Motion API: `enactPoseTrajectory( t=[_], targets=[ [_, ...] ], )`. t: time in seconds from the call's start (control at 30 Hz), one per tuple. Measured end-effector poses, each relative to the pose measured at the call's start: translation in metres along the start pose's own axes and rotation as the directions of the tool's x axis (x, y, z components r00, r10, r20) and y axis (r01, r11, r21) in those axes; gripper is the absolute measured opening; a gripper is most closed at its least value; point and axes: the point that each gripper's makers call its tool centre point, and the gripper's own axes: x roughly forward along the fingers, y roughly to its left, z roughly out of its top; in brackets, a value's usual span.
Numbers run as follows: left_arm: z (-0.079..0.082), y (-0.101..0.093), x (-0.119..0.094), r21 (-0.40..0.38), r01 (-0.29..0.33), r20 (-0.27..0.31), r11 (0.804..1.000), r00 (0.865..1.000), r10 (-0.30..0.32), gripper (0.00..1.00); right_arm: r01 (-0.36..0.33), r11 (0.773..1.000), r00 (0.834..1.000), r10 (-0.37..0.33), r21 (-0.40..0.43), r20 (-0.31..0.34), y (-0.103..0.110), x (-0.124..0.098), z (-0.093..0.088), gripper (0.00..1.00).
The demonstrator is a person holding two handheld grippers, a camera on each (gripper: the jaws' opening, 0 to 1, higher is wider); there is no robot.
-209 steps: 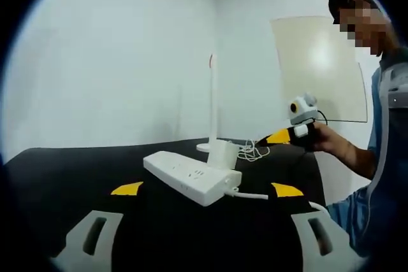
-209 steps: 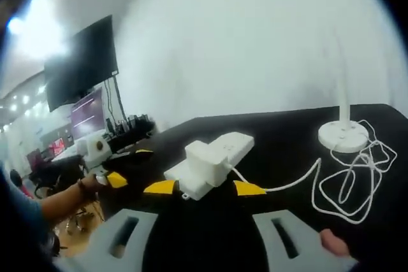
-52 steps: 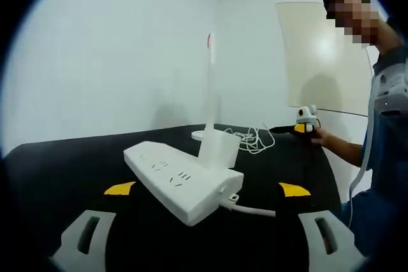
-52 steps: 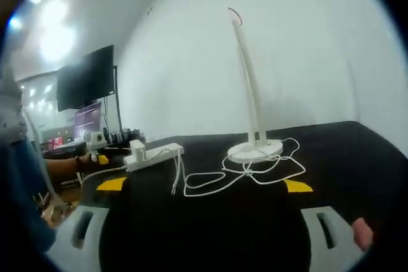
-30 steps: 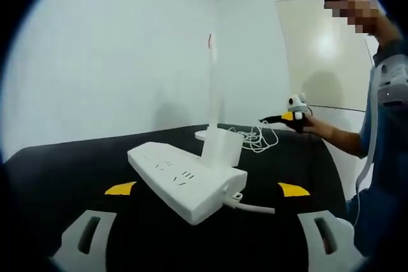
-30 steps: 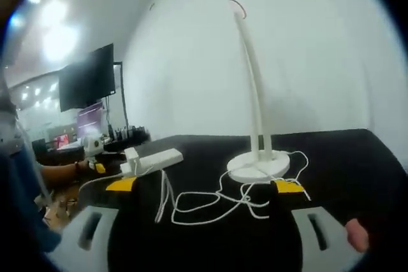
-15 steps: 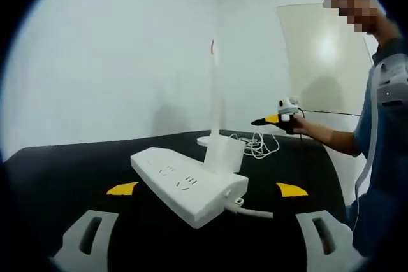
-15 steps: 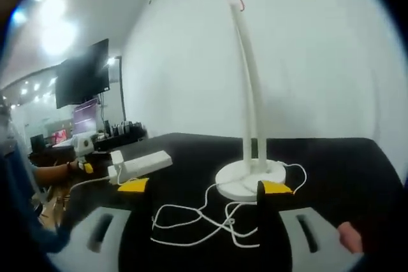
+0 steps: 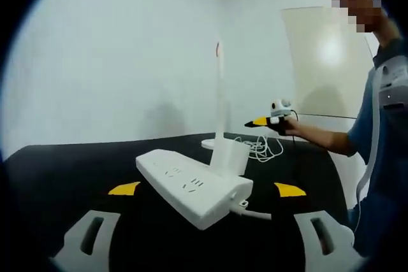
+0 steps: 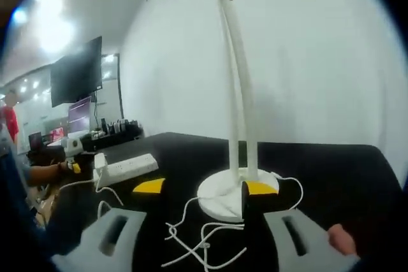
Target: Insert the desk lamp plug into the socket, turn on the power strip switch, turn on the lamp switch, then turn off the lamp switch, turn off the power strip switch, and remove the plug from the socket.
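The white power strip point(image 9: 194, 186) lies on the black counter point(image 9: 64, 170) with the lamp's blocky white plug point(image 9: 229, 157) seated in its far end. The left tool point(image 9: 203, 189) sits wide apart around it, gripping nothing. The right tool point(image 10: 199, 188), also wide, brackets the desk lamp point(image 10: 237, 93)'s round base; its white cord point(image 10: 204, 237) loops loosely in front

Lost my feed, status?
Left gripper open, facing white power strip, plug seated. Right gripper open at white lamp base. Cord loose beneath.
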Motion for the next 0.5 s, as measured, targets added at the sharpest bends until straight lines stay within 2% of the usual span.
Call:
enactPoseTrajectory(
  t=[0.27, 0.5],
  targets=[
    [-0.004, 0.002, 0.001, 0.010, -0.011, -0.020, 1.000, 1.000, 0.011, 0.78, -0.013, 1.000, 1.000, 0.013, -0.009, -0.015, -0.010, 0.021, -0.001, 0.45],
    [-0.007, 0.004, 0.002, 0.011, -0.007, -0.031, 1.000, 0.999, 0.008, 0.78, -0.020, 1.000, 1.000, 0.020, -0.003, -0.018, -0.027, 0.041, 0.003, 0.42]
  ],
)
